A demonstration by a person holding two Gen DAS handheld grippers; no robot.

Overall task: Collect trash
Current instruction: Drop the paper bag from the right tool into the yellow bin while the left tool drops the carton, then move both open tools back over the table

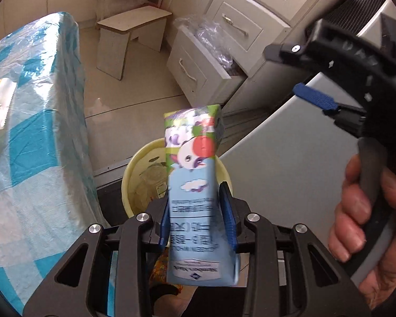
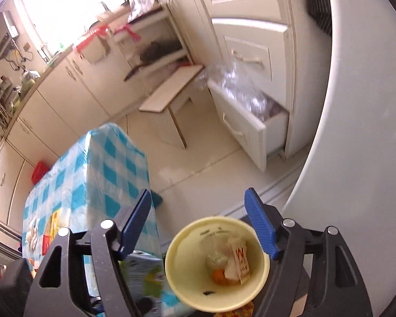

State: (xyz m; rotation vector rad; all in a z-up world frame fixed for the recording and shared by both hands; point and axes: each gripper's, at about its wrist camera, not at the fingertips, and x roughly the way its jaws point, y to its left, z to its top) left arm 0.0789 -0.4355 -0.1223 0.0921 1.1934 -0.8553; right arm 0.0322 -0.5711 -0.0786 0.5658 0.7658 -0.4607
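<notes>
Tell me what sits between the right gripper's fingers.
Nothing is gripped: the right gripper is open, and the right wrist view shows the yellow bin below the gap.

The left gripper (image 1: 198,211) clamps a milk carton (image 1: 195,185) (cartoon cow print) between its blue pads (image 1: 228,211), above a pale yellow bin (image 1: 130,174). At right, a hand (image 1: 367,227) holds the right gripper (image 1: 290,71), its fingers apart, gripping nothing.
</notes>
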